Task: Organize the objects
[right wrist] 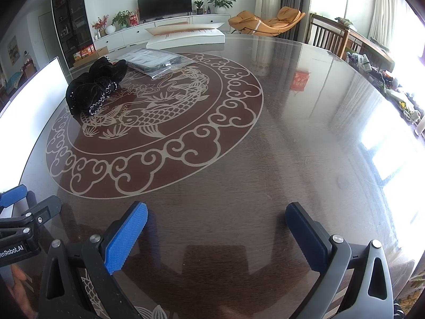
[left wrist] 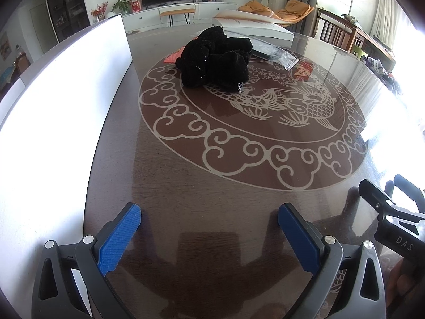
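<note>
1. Black garment [left wrist: 215, 58], a crumpled velvety heap with a beaded or sequinned trim, lies on the far half of the round table [left wrist: 212, 186], over the upper left of the fish-and-cloud medallion [left wrist: 305, 106]; it is well apart from both grippers.
2. Behind it lie a clear plastic bag [right wrist: 154, 62] with dark contents and a flat white box [right wrist: 186, 37]; a red item [left wrist: 174, 56] peeks from under the garment's left edge, though too little shows to say what it is.
3. Left gripper [left wrist: 209, 235] hovers over the near edge with its blue pads spread wide and nothing between them; right gripper [right wrist: 216, 232] is likewise wide and empty.
4. A white panel [left wrist: 66, 106] stands along the left of the table.
5. Risks, as I judge them: the cloth is limp, so a shallow pinch may lift only one fold and drag the rest across the glossy top; the trim could snag a pad; the garment may pull the red item along with it.
</note>
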Tool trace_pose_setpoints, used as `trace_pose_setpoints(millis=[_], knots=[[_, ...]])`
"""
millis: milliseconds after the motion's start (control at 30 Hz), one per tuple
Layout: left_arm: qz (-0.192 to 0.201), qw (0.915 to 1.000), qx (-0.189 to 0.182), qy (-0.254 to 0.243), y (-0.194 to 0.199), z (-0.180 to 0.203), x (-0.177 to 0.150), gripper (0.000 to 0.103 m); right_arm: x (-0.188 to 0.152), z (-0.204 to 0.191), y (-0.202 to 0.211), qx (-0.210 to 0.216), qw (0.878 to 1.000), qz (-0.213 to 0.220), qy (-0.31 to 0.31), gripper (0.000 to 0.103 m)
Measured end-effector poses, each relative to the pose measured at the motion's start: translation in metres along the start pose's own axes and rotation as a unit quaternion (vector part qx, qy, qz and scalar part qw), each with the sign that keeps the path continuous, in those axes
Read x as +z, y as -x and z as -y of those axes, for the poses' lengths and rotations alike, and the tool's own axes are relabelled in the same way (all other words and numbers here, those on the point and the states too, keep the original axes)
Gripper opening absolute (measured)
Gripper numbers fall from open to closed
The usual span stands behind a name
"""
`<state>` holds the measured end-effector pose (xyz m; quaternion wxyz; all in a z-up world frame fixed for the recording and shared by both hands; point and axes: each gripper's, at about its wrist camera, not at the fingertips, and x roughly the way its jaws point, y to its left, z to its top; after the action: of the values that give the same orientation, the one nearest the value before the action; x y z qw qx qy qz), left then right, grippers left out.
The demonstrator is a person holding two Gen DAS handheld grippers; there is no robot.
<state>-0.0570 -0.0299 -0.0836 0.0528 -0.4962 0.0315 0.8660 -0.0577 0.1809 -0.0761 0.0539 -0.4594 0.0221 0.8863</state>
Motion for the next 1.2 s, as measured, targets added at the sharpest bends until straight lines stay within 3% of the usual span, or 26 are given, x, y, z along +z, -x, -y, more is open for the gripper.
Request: trace_pose_setpoints(millis=[200,500,700,733,833,900,933,967,1067,1200], knots=[[0.029,0.9986,-0.022,-0.037,0.006,-0.002,-0.011,0.103,0.000,0.000,0.000,0.000,1.000,0.000,0.000,0.103],[0.034,0.9987,-0.021,-0.033,0.006,-0.001,-0.010,0.103,0.007,-0.005,-0.004,0.012,1.000,-0.014,0.008,0.103],[0.034,0.9987,-0.022,-0.033,0.007,-0.001,-0.010,0.103,0.084,-0.053,-0.018,0.167,0.986,-0.005,0.005,0.097],[0.034,0.9987,-0.022,-0.033,0.007,-0.002,-0.010,0.103,0.101,-0.068,-0.025,0.183,0.983,-0.009,0.014,0.095],[0.034,0.9987,-0.022,-0.033,0.007,-0.002,-0.010,0.103,0.140,-0.113,-0.058,0.199,0.978,-0.050,0.048,0.072],[0.034,0.9986,-0.023,-0.033,0.006,-0.001,-0.011,0.103,0.154,-0.132,-0.076,0.211,0.974,-0.066,0.049,0.069],[0.034,0.9986,-0.023,-0.033,0.006,-0.001,-0.011,0.103,0.158,-0.135,-0.082,0.220,0.972,-0.069,0.040,0.063],[0.034,0.9986,-0.023,-0.033,0.006,-0.001,-0.011,0.103,0.161,-0.136,-0.087,0.228,0.971,-0.068,0.032,0.050],[0.034,0.9986,-0.023,-0.033,0.006,-0.001,-0.011,0.103,0.157,-0.127,-0.088,0.233,0.970,-0.061,0.026,0.031],[0.034,0.9986,-0.023,-0.033,0.006,-0.001,-0.011,0.103,0.128,-0.089,-0.065,0.217,0.974,-0.044,0.047,0.028]])
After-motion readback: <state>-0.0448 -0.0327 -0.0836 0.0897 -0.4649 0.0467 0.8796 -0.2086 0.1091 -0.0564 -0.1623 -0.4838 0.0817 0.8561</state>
